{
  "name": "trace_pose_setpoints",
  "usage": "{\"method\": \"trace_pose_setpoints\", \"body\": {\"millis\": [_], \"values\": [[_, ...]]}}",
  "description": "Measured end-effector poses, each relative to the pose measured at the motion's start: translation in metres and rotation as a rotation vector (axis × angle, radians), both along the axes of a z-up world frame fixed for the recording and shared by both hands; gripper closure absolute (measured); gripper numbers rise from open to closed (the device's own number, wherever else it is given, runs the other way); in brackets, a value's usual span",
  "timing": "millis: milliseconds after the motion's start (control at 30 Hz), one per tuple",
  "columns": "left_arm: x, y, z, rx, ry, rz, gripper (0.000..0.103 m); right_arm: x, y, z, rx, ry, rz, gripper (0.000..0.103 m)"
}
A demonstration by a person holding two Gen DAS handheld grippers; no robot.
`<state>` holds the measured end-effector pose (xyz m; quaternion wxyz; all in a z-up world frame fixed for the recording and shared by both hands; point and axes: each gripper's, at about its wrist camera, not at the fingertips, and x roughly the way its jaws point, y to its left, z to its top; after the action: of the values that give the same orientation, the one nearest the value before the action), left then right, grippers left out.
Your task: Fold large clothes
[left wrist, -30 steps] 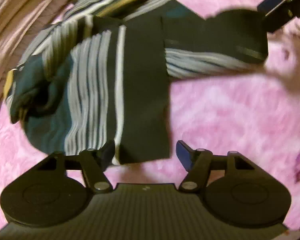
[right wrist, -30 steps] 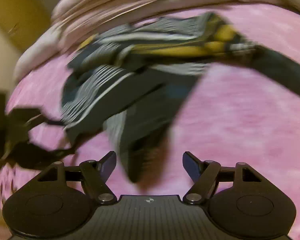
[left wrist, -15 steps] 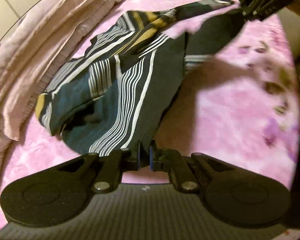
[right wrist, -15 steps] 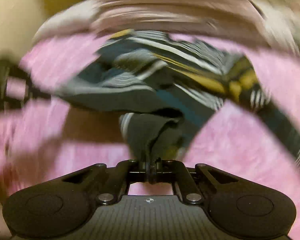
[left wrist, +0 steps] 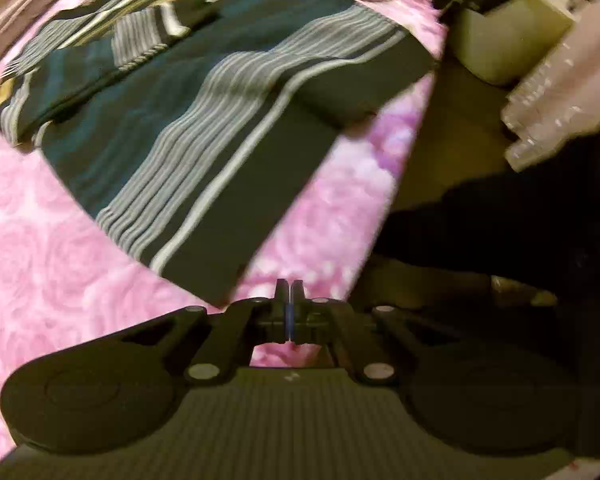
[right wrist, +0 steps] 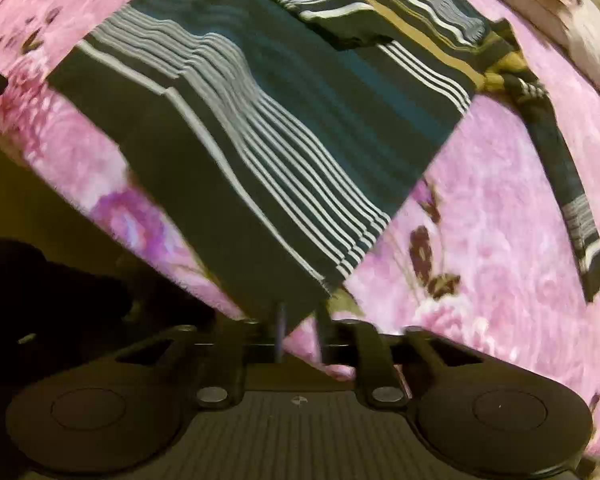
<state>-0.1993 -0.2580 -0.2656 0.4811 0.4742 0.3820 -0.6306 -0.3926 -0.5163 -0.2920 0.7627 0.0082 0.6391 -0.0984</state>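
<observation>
A dark teal and black garment [left wrist: 204, 128] with white stripes and yellow bands lies spread flat on a pink flowered bedspread [left wrist: 40, 264]. My left gripper [left wrist: 288, 292] is shut. Nothing shows between its fingers, and the garment's near corner lies just to their left. In the right wrist view the same garment [right wrist: 260, 120] reaches down to my right gripper [right wrist: 300, 320]. Its jaws are opening, and the hem corner hangs loose between them without the pads pressing on it. One sleeve [right wrist: 572, 200] trails off to the right.
The bed's edge runs close by both grippers, with dark floor [left wrist: 440, 140] beyond it. A pale box [left wrist: 508, 40] and a clear plastic thing [left wrist: 560, 92] stand off the bed. A beige blanket [right wrist: 580, 20] is bunched at the far side.
Both grippers shut on the hem and drew the crumpled garment out flat toward the bed's edge. The hem has since left the left gripper's fingers, and the right gripper's jaws have parted.
</observation>
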Motion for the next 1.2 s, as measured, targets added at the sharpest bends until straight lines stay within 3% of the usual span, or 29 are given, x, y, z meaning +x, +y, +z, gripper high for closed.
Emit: {"method": "trace_pose_setpoints", "body": {"millis": [33, 100, 133, 167, 333, 500, 567, 600, 633, 700, 867, 933, 1100, 1167, 1200], "values": [[0.006, -0.006, 0.002, -0.011, -0.011, 0.034, 0.098, 0.002, -0.003, 0.003, 0.002, -0.022, -0.025, 0.05], [0.02, -0.016, 0.004, -0.028, -0.027, 0.117, 0.09, 0.011, -0.014, 0.01, 0.014, -0.059, -0.079, 0.046], [0.03, -0.019, 0.002, -0.028, -0.03, 0.168, 0.077, 0.016, -0.017, 0.013, 0.025, -0.081, -0.116, 0.045], [0.04, -0.024, -0.002, -0.024, -0.028, 0.227, 0.072, 0.018, -0.021, 0.015, 0.045, -0.113, -0.169, 0.045], [0.082, -0.038, -0.043, 0.018, 0.065, 0.525, 0.064, 0.012, -0.047, -0.011, 0.154, -0.185, -0.444, 0.044], [0.086, -0.036, -0.091, 0.074, 0.117, 0.651, 0.06, -0.005, -0.061, -0.047, 0.226, -0.191, -0.6, 0.044], [0.082, -0.035, -0.091, 0.052, 0.109, 0.657, 0.06, -0.009, -0.063, -0.06, 0.296, -0.203, -0.642, 0.045], [0.082, -0.035, -0.089, 0.044, 0.111, 0.648, 0.077, -0.01, -0.063, -0.065, 0.324, -0.199, -0.659, 0.055], [0.082, -0.035, -0.087, 0.041, 0.131, 0.642, 0.098, -0.011, -0.062, -0.067, 0.318, -0.186, -0.671, 0.082], [0.083, -0.033, -0.079, 0.032, 0.144, 0.633, 0.098, -0.014, -0.067, -0.063, 0.335, -0.16, -0.681, 0.101], [0.082, -0.01, -0.024, -0.014, 0.148, 0.582, 0.098, -0.037, -0.074, -0.007, 0.253, -0.138, -0.628, 0.103], [0.081, -0.003, -0.014, -0.007, 0.168, 0.576, 0.098, -0.046, -0.072, -0.004, 0.237, -0.098, -0.62, 0.103], [0.068, -0.01, -0.05, 0.084, 0.179, 0.59, 0.096, -0.038, -0.068, -0.038, 0.22, -0.001, -0.652, 0.102], [0.068, -0.01, -0.057, 0.131, 0.15, 0.589, 0.095, -0.026, -0.066, -0.037, 0.151, 0.026, -0.621, 0.093], [0.07, -0.008, -0.054, 0.142, 0.123, 0.572, 0.094, -0.021, -0.066, -0.035, 0.115, 0.023, -0.596, 0.08]]}}
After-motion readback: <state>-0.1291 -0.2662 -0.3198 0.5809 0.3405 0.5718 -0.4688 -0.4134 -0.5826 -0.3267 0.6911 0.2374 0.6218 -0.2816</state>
